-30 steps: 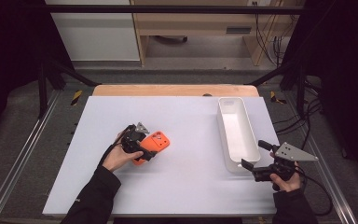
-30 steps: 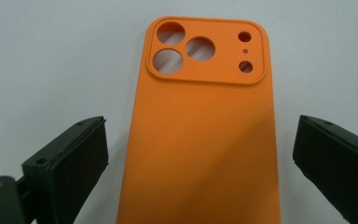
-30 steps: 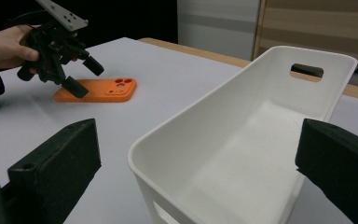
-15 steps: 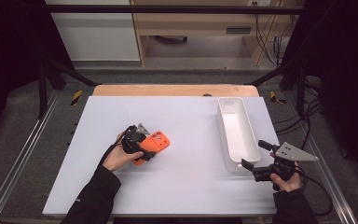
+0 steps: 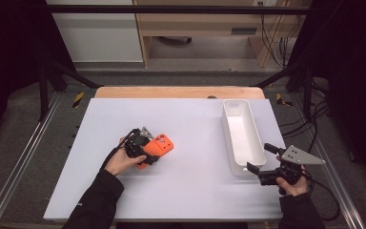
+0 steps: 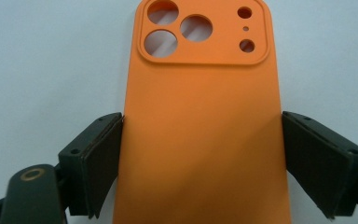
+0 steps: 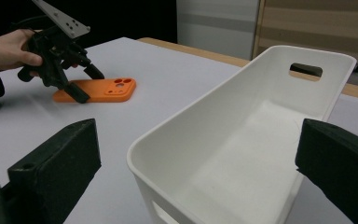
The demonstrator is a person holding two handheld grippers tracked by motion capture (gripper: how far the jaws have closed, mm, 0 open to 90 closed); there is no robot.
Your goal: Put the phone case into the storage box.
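An orange phone case (image 5: 161,146) lies flat on the white table, back up, with its camera cut-outs pointing away from my left gripper (image 5: 148,151). In the left gripper view the case (image 6: 200,116) sits between the two black pads, which touch its long edges; the jaws have just been closing on it. In the right gripper view the left gripper (image 7: 91,86) stands over the case (image 7: 109,88), held by a hand. My right gripper (image 5: 259,157) hovers at the near end of the white bin (image 5: 225,119), jaws wide apart with nothing gripped between them.
The long white bin (image 7: 205,102) is empty and has a handle slot at its far end. It stands on the right side of the white table (image 5: 195,191). Metal rails run along both table sides, and a wooden bench stands beyond the far edge.
Both hands and the case stay in place. In the high view no movement shows.
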